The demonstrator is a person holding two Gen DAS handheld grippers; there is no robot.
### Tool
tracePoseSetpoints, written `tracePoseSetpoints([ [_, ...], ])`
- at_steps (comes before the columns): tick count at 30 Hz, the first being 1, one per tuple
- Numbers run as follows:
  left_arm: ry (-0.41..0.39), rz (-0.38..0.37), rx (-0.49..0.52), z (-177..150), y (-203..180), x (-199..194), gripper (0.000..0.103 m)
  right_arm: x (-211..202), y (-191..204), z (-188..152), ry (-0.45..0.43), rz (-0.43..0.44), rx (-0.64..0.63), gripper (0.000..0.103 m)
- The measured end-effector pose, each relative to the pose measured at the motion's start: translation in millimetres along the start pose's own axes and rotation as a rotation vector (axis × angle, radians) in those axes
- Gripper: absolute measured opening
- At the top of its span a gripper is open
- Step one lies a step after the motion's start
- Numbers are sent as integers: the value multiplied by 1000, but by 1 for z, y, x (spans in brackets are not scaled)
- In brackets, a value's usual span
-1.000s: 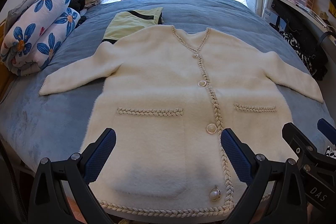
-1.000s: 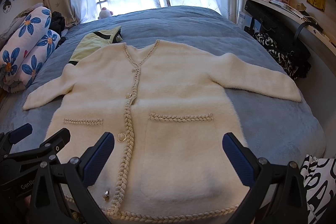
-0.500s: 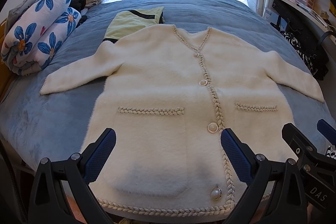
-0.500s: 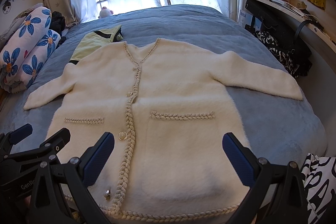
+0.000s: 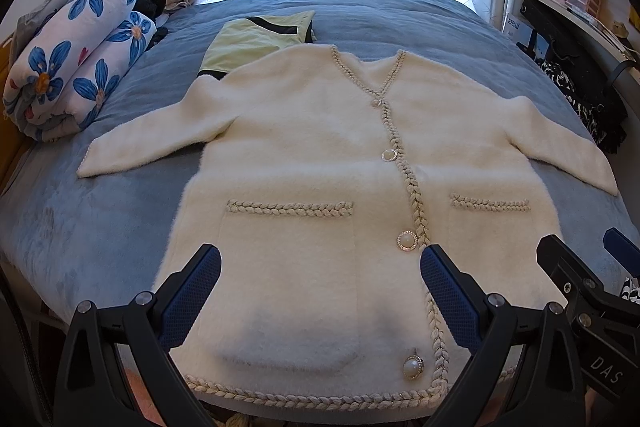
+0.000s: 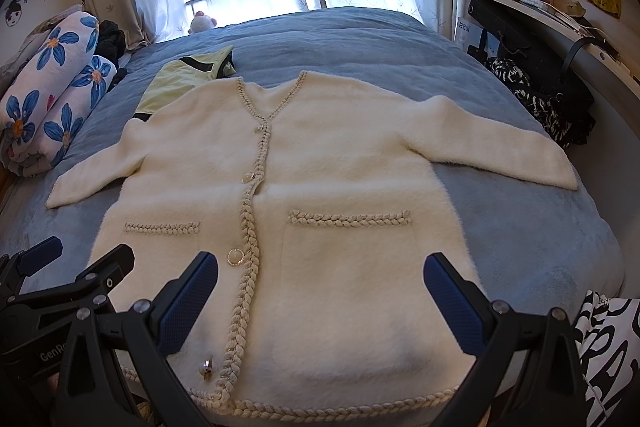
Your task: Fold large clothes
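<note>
A large cream fluffy cardigan [image 5: 320,167] with braided trim, pearl buttons and two front pockets lies flat and buttoned on a blue bed [image 5: 100,227], sleeves spread out to both sides. It also shows in the right wrist view [image 6: 340,167]. My left gripper [image 5: 320,291] is open and empty, hovering over the hem on the left pocket side. My right gripper [image 6: 320,291] is open and empty over the right pocket near the hem. Each gripper shows at the edge of the other's view.
A folded yellow-green garment [image 5: 256,39] lies just behind the cardigan's left shoulder. A rolled floral quilt [image 5: 72,59] sits at the bed's left edge. A desk with dark bags [image 6: 540,67] runs along the right. A patterned black-and-white cloth [image 6: 612,347] is at lower right.
Both grippers have crept slightly forward and lower over the hem; the cardigan has not moved and both stay open.
</note>
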State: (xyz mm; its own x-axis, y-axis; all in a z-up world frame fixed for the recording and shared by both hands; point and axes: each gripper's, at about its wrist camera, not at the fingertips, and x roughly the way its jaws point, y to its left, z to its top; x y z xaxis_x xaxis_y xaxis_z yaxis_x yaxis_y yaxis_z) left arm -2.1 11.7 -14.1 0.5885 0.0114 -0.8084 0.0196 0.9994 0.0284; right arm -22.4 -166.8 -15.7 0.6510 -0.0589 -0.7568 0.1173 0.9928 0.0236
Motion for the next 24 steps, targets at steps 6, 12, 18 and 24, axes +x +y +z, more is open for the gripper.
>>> tracePoseSetpoints([
  [6, 0, 1, 0, -1, 0, 0, 99, 0, 0, 0, 2, 1, 1, 103],
  [12, 0, 0, 0, -1, 1, 0, 99, 0, 0, 0, 2, 1, 1, 103],
  [18, 1, 1, 0, 0, 0, 0, 99, 0, 0, 0, 2, 1, 1, 103],
  [24, 1, 0, 0, 0, 0, 0, 99, 0, -1, 1, 2, 3, 1, 103],
])
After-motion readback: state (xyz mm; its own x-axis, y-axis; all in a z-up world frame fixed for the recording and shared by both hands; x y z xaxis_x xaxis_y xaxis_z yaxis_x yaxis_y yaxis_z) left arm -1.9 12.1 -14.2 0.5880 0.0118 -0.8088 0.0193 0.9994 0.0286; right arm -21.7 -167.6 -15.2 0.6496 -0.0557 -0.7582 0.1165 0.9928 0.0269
